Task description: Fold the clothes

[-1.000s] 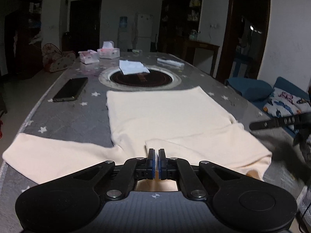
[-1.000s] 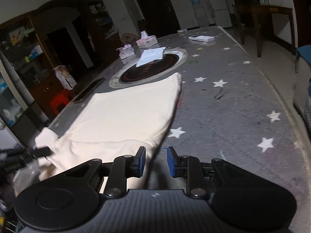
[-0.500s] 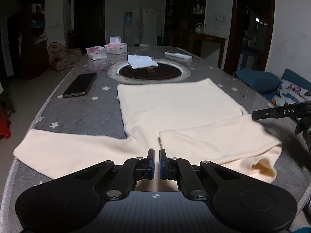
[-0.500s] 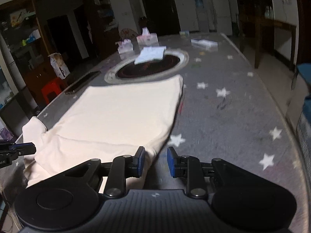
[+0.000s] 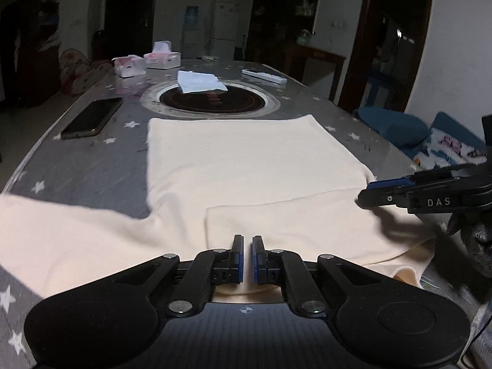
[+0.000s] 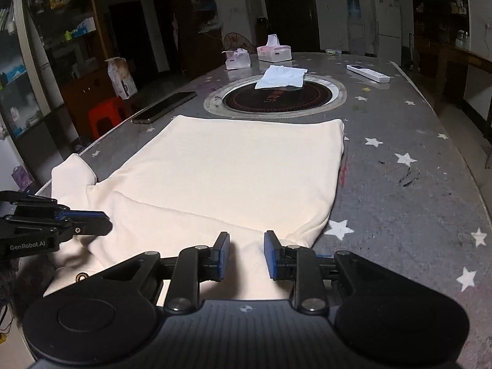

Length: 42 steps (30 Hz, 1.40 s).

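Note:
A cream long-sleeved top (image 5: 246,166) lies flat on the grey star-patterned table (image 5: 92,166). One sleeve (image 5: 292,224) is folded across the body; the other sleeve (image 5: 46,230) stretches out to the left. My left gripper (image 5: 247,258) hovers over the near hem with its fingers almost touching and nothing between them; the right wrist view shows it from the side (image 6: 92,220) above the cloth. My right gripper (image 6: 246,256) stands open over the top's (image 6: 240,169) near right corner. In the left wrist view it reaches in from the right (image 5: 375,193) at the folded sleeve's edge.
A dark phone (image 5: 92,117) lies left of the top. Beyond it is a round inset burner (image 5: 212,101) with a folded white cloth (image 5: 200,81) on it. Two tissue boxes (image 5: 163,58) and a remote (image 5: 264,75) sit farther back. Blue cushions (image 5: 393,126) lie off the right edge.
Each gripper has come a little farther into the other's view, so the two are closer over the near hem. The right view has swung to face down the table. Neither grip has changed.

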Available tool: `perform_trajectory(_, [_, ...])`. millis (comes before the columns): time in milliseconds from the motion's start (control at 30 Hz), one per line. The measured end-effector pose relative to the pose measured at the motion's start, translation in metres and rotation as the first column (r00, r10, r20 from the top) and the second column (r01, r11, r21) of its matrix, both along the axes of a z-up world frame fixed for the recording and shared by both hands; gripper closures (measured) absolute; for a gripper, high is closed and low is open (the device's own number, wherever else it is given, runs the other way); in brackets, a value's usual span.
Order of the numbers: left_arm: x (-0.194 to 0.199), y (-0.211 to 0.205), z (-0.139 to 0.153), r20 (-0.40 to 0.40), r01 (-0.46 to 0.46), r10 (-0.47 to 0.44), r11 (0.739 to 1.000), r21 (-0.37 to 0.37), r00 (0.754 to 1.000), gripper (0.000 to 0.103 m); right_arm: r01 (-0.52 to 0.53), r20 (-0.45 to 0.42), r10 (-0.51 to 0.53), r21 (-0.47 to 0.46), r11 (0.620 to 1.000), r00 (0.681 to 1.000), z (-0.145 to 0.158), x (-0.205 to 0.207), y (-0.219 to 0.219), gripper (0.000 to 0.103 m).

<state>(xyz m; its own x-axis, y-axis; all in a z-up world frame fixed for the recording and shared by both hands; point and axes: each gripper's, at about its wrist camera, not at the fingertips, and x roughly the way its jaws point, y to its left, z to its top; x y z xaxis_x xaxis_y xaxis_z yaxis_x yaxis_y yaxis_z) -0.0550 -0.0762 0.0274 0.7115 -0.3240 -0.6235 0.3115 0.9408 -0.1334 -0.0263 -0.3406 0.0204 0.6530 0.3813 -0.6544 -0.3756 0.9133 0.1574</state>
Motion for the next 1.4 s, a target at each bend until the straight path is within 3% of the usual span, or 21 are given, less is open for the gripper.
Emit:
perform_trajectory(167, [-0.002,0.003,0.007,0.021,-0.010,0.010,1.000,-0.018,1.000,0.096,-0.010,0.025,0.010,-0.013,1.000,1.000,0.006,-0.003,0.007,0.079])
perform_trajectory(400, [0.006,-0.020,-0.005,0.002,0.046,-0.046,0.999,-0.014,0.999,0.092,-0.051,0.012,0.052,-0.007,0.999,0.999,0.004,-0.010,0.024,0.079])
perform_trajectory(700, [-0.018,0.012,-0.003,0.004,-0.015,0.015,1.000,-0.019,1.000,0.090,-0.174,0.025,0.174,-0.033,0.984,0.984,0.009,-0.020,0.059,0.078])
perform_trajectory(767, [-0.023,0.018,-0.001,0.011,-0.040,0.040,0.999,-0.012,0.999,0.080,-0.213,0.019,0.214,-0.042,0.976,0.977,0.006,-0.021,0.073,0.078])
perform_trajectory(800, [-0.026,0.023,0.001,0.015,-0.055,0.055,0.998,-0.009,0.998,0.069,-0.231,0.017,0.232,-0.047,0.972,0.972,0.004,-0.022,0.079,0.078])
perform_trajectory(900, [-0.030,0.038,0.004,0.023,-0.114,0.114,0.993,-0.002,0.993,0.068,-0.284,0.016,0.285,-0.061,0.957,0.958,0.002,-0.028,0.097,0.078])
perform_trajectory(1033, [-0.026,0.068,0.007,0.023,-0.245,0.245,0.969,-0.003,0.969,0.068,-0.350,0.022,0.352,-0.075,0.934,0.936,0.002,-0.036,0.120,0.078])
perform_trajectory(1200, [-0.021,0.104,0.010,0.021,-0.403,0.403,0.915,-0.003,0.915,0.061,-0.402,0.038,0.408,-0.113,0.909,0.912,0.000,-0.044,0.141,0.071])
perform_trajectory(1400, [-0.002,0.136,0.003,0.010,-0.502,0.502,0.865,-0.001,0.865,0.053,-0.374,0.065,0.378,-0.063,0.925,0.924,0.015,-0.049,0.127,0.065])
